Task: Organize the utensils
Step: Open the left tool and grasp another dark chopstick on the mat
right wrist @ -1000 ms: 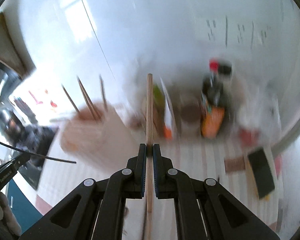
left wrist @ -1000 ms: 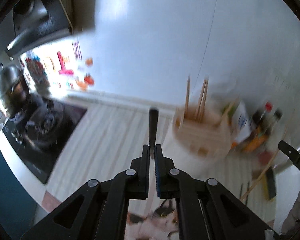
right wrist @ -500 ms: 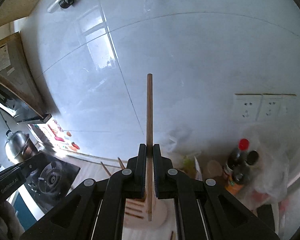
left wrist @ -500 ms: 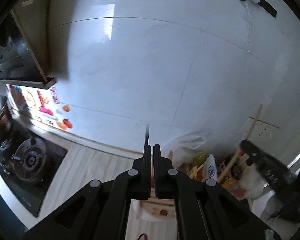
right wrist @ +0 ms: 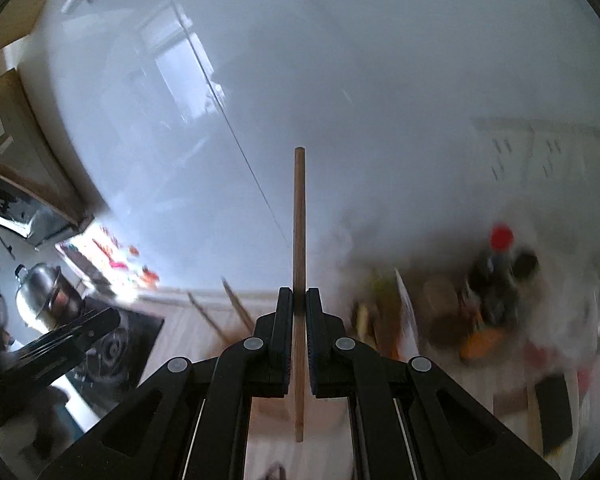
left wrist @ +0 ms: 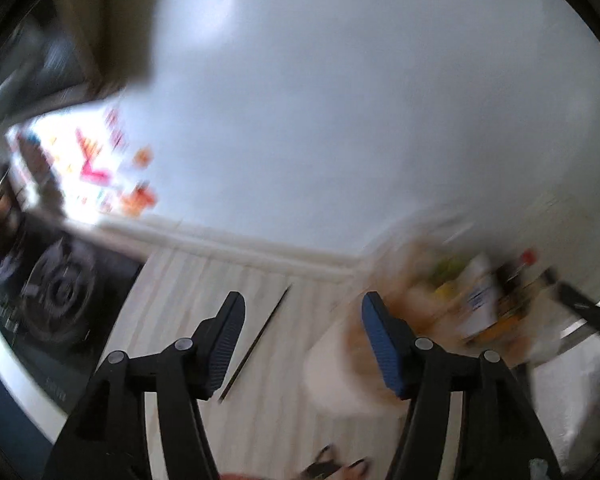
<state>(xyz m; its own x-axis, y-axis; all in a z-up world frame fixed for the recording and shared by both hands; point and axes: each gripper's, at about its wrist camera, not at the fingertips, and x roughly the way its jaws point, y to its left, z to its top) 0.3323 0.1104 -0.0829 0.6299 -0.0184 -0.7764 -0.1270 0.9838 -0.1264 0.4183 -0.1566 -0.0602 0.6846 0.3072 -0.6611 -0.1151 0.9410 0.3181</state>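
Left gripper [left wrist: 303, 320]: its jaws are opening, standing well apart, with nothing pressed between the blue pads; only striped counter is showing in the gap.
Dark chopstick [left wrist: 256, 346]: one thin black stick is lying slanted on the counter [left wrist: 204, 280], seen between the spread fingers, nearer the left one, touching neither pad.
Right gripper [right wrist: 296, 320]: its jaws are clamping tight on one wooden chopstick [right wrist: 299, 216].
Wooden chopstick, position: it is standing upright in the grip, its top end rising against the white tiled wall [right wrist: 340, 80], its lower end poking out below the pads.
Utensil holder [left wrist: 356, 376]: one pale round tub is sitting on the counter just right of the left gripper's opening; heavily blurred, so its contents are hard to count in that view.
Sticks in holder: in the right wrist view about three brown stick tops [right wrist: 236, 308] are leaning out behind the right gripper's fingers; the holder itself is mostly hidden there.
Bottles: one red-capped dark bottle [right wrist: 496, 272] and one dark-capped beside it, both smeared.
Gas hob [left wrist: 56, 292]: one burner is clearly showing; the rest is being cut off at the left edge.
Kettle [right wrist: 40, 292]: one steel kettle is standing at the far left.
Wall sockets [right wrist: 540, 156]: smeared by blur, number unclear.
Bags and packets by the bottles: too blurred to count.
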